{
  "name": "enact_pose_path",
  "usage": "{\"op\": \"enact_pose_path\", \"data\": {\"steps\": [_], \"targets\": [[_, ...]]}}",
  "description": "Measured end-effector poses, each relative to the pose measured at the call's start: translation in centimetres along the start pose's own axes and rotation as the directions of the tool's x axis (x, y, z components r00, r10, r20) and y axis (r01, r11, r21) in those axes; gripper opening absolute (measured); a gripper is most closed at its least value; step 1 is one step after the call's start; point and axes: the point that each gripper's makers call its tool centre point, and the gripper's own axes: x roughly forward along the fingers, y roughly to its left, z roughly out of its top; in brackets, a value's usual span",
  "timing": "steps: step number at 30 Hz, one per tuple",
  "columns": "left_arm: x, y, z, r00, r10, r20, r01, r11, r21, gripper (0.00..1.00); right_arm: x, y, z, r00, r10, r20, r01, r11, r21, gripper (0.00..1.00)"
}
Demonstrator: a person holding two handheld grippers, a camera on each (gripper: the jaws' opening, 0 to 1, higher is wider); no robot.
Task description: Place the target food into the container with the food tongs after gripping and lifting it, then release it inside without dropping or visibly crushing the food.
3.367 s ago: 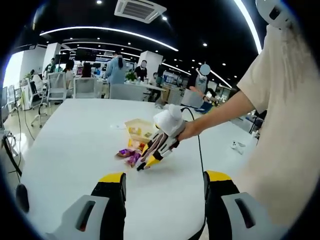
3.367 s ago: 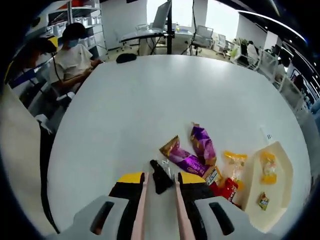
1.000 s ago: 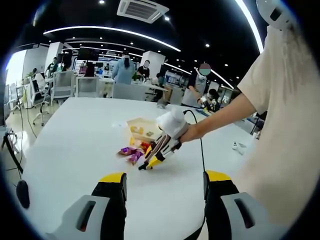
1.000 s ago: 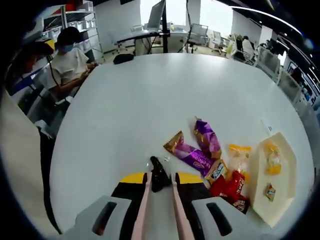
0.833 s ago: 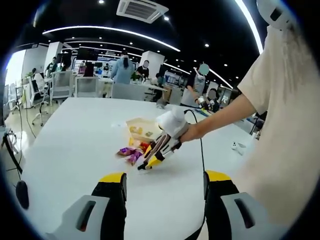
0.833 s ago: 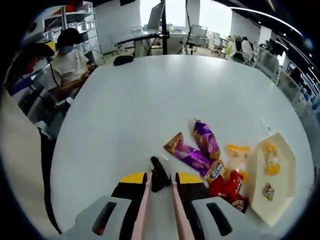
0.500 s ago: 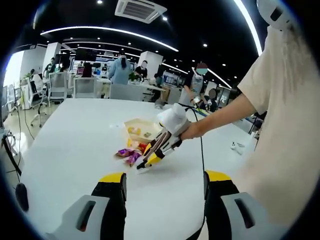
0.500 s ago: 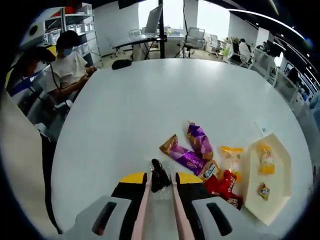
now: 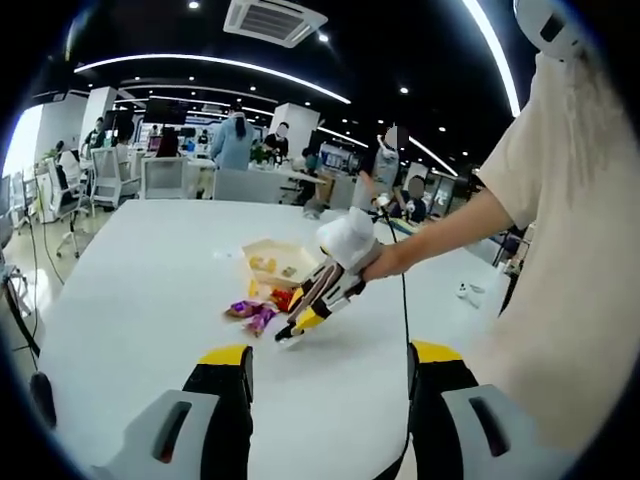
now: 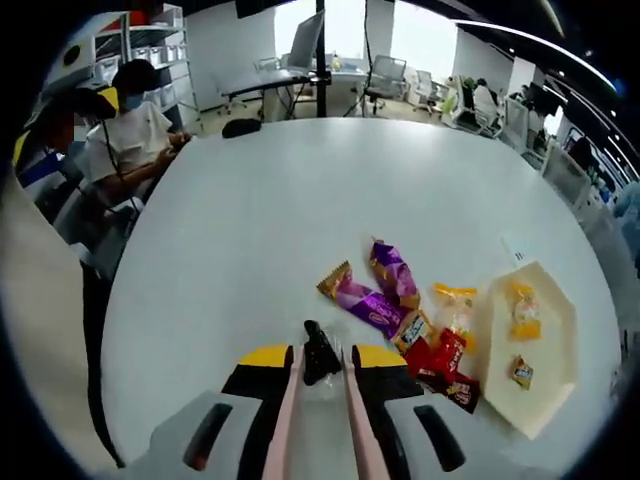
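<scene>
My right gripper [image 10: 322,358] is shut on pink food tongs [image 10: 290,405], whose black tips [image 10: 320,352] are together just above the white table [image 10: 250,220]. Right of the tips lie purple packets [image 10: 395,272], an orange packet [image 10: 455,305] and red packets [image 10: 440,368]. A cream tray [image 10: 550,375] holds two small yellow snacks [image 10: 520,305]. In the left gripper view, my left gripper [image 9: 328,355] hangs open over the table, well short of the right gripper [image 9: 305,312], which points down beside the snack pile [image 9: 250,312] in front of the tray [image 9: 270,250].
A person's arm and light shirt [image 9: 560,250] take up the right of the left gripper view. A seated person [image 10: 120,140] is at the table's far left edge. Chairs and desks stand beyond the table. A small white label [image 10: 512,250] lies near the tray.
The right gripper view has shifted a little, so the snacks and tray sit slightly lower and closer. The tongs stay shut near the same spot. The left gripper stays open.
</scene>
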Motion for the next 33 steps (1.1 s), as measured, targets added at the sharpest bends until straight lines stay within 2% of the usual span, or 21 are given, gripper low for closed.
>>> {"op": "enact_pose_path", "data": {"steps": [6, 8, 10, 15, 19, 27, 33], "targets": [[-0.5, 0.1, -0.2, 1.000, 0.008, -0.003, -0.008, 1.000, -0.003, 0.61, 0.3, 0.9, -0.8, 1.000, 0.005, -0.023, -0.006, 0.999, -0.039, 0.23], [-0.7, 0.0, -0.4, 1.000, 0.011, -0.007, -0.011, 1.000, -0.006, 0.61, 0.4, 0.9, -0.7, 0.999, 0.006, -0.034, -0.009, 0.996, -0.087, 0.23], [-0.7, -0.1, -0.5, 1.000, 0.012, -0.008, -0.012, 1.000, -0.008, 0.61, 0.5, 1.0, -0.6, 0.998, 0.016, -0.056, -0.025, 0.986, -0.166, 0.23], [-0.6, -0.1, -0.5, 1.000, 0.014, -0.003, -0.014, 1.000, -0.011, 0.61, 0.8, 1.1, -0.2, 0.996, 0.039, -0.079, -0.056, 0.973, -0.223, 0.23], [-0.7, 0.0, -0.4, 1.000, 0.026, 0.004, -0.026, 1.000, -0.015, 0.61, 1.2, 1.2, 0.1, 0.992, 0.064, -0.111, -0.094, 0.953, -0.287, 0.23], [-0.8, 0.4, -0.7, 0.999, 0.047, 0.011, -0.046, 0.998, -0.030, 0.61, 1.4, 1.3, 0.2, 0.987, 0.088, -0.131, -0.125, 0.944, -0.307, 0.22], [-0.7, 0.5, -0.6, 0.999, 0.050, 0.014, -0.049, 0.998, -0.032, 0.61, 1.4, 1.2, 0.1, 0.986, 0.091, -0.140, -0.128, 0.949, -0.288, 0.21]]}}
